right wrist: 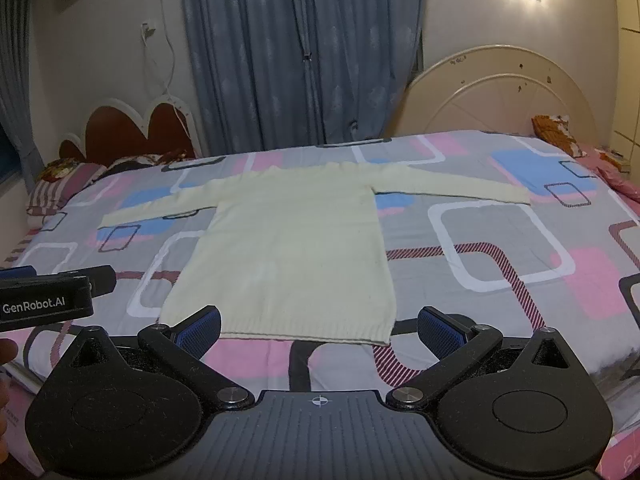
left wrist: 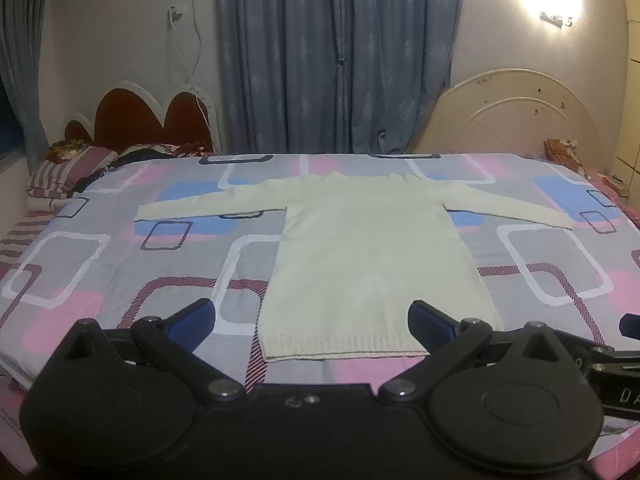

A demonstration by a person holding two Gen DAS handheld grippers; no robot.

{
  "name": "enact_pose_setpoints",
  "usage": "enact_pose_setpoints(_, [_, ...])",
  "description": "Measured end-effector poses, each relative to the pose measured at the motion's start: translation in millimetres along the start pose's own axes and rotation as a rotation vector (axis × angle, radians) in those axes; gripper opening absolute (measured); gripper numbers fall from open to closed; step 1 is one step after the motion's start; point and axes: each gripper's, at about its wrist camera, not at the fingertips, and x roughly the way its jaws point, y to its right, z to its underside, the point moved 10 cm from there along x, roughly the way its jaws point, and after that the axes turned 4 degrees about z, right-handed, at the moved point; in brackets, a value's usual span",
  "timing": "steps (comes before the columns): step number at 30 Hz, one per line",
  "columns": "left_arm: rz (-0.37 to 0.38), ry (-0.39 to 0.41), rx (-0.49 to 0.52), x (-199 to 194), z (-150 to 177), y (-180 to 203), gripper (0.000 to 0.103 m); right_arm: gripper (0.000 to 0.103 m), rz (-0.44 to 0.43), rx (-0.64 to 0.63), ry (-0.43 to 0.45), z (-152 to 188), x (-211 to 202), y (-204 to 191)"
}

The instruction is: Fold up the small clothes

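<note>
A cream knitted sweater [left wrist: 372, 256] [right wrist: 288, 248] lies flat on the patterned bedsheet [left wrist: 100, 264] [right wrist: 500, 248], both sleeves spread out sideways and its ribbed hem nearest me. My left gripper [left wrist: 312, 316] hovers before the hem, open wide, nothing between its blue-padded fingers [left wrist: 192, 320]. My right gripper [right wrist: 320, 326] hangs open over the same hem, empty too. In the right wrist view the left gripper's body [right wrist: 48, 292] shows at the left edge.
Blue curtains [left wrist: 336, 56] hang behind the bed. A cream round headboard [left wrist: 516, 116] stands at the right, a red scalloped one [left wrist: 140, 120] at the left with striped pillows [left wrist: 68, 172]. A person's fingers [right wrist: 6, 364] show at the lower left.
</note>
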Motion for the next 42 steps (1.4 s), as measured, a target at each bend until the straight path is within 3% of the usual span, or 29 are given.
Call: enact_pose_setpoints(42, [0.002, -0.029, -0.011, 7, 8, 27, 0.103, 0.103, -0.008, 0.001, -0.020, 0, 15, 20])
